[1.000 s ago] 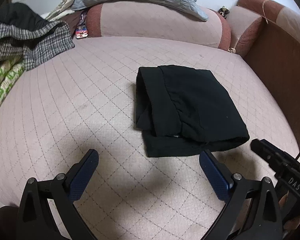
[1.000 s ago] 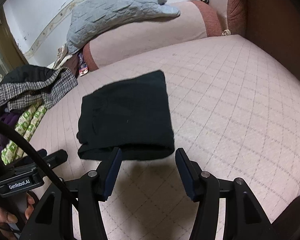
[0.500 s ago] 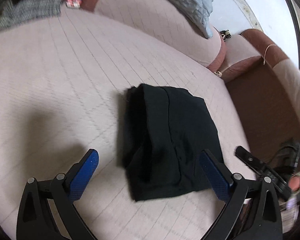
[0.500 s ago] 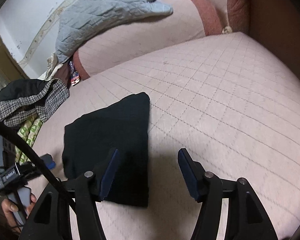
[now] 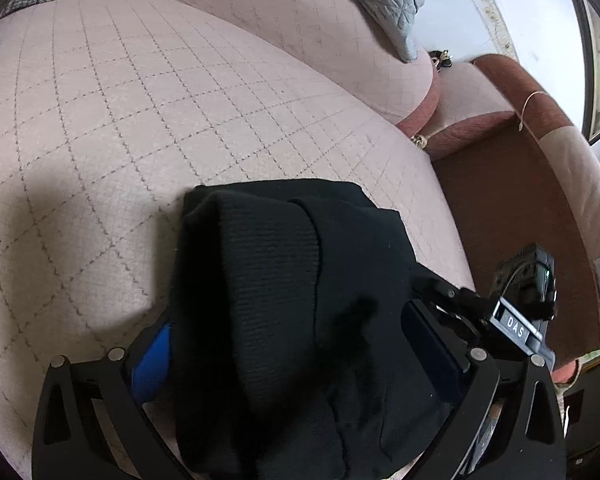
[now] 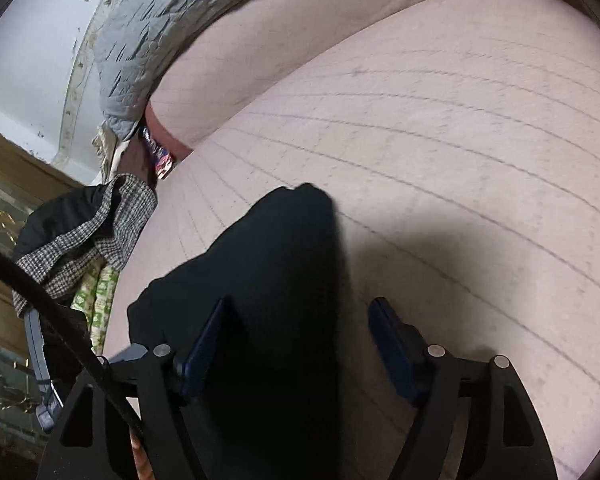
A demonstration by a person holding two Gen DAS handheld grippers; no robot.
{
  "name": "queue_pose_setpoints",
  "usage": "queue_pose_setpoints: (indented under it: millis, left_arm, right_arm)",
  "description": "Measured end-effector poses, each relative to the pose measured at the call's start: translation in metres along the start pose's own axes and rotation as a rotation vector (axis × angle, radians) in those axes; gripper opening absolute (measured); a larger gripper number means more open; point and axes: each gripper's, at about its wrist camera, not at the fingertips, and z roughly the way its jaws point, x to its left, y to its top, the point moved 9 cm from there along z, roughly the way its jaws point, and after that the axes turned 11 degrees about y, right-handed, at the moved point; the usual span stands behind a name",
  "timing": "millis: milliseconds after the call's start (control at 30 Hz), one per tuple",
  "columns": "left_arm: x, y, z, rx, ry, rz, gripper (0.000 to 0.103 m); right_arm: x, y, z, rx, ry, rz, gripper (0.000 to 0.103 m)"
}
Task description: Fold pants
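My left gripper (image 5: 288, 360) sits over the near end of the folded black pants (image 5: 300, 300), its fingers spread wide with the bundle filling the whole gap between them; the bright blue left pad (image 5: 152, 364) shows just beside the cloth's left edge and the darker right pad (image 5: 432, 348) just beside its right edge, so nothing is pinched, though I cannot tell whether the pads brush the fabric. The pants lie near the front right corner of the pink quilted bed (image 5: 140, 100), their long axis running away from me toward the bolster (image 5: 300, 28) along the far edge. My right gripper (image 6: 300, 348) is open as well, less widely, and straddles the pants' right edge: its left pad (image 6: 204, 348) is over the dark cloth, its right pad (image 6: 392, 348) over bare bed. Both grippers are at the near end of the bundle, the left more squarely centred on it. I judge the fold is nearly done, and the coming move depends on closing along that near edge.
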Motion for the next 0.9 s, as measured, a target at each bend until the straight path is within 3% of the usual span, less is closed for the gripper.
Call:
queue_pose_setpoints:
  millis: [33,67,133,167,367,500,633,700,767,900]
  left_arm:
    - [-0.001,0.0,-0.001,0.005,0.012,0.006,0.091]
    - [0.0,0.0,-0.003,0.009,0.021,0.006,0.064]
    - [0.001,0.0,-0.007,0.016,0.031,0.002,0.049]
    - [0.003,0.0,-0.011,0.01,0.029,-0.004,0.044]
    - [-0.011,0.011,-0.026,-0.015,0.0,-0.018,0.041]
    - [-0.022,0.026,-0.023,-0.021,-0.004,-0.024,0.041]
    - [-0.022,0.034,-0.009,-0.012,0.051,-0.005,0.041]
    - [-0.012,0.035,0.004,0.011,0.117,-0.016,0.042]
    - [-0.005,0.032,0.01,0.056,0.087,-0.058,0.046]
    - [-0.006,0.032,-0.016,0.041,0.031,-0.071,0.046]
  right_arm:
    - [0.005,-0.001,0.004,0.018,0.011,0.002,0.054]
    - [0.011,-0.005,0.008,0.048,0.029,0.011,0.037]
    - [0.022,-0.007,0.005,0.052,-0.004,-0.031,0.023]
    - [0.029,-0.007,0.003,0.053,0.001,-0.044,0.021]
    - [0.069,-0.001,-0.023,-0.003,0.053,-0.081,0.019]
    - [0.087,0.013,-0.036,-0.039,0.035,-0.138,0.018]
    - [0.068,0.025,-0.038,-0.051,-0.027,-0.131,0.019]
    - [0.044,0.024,-0.031,-0.023,-0.102,-0.109,0.028]
    - [0.015,0.018,-0.028,-0.002,-0.218,-0.08,0.037]
    - [0.017,0.011,-0.059,-0.078,-0.208,-0.066,0.037]
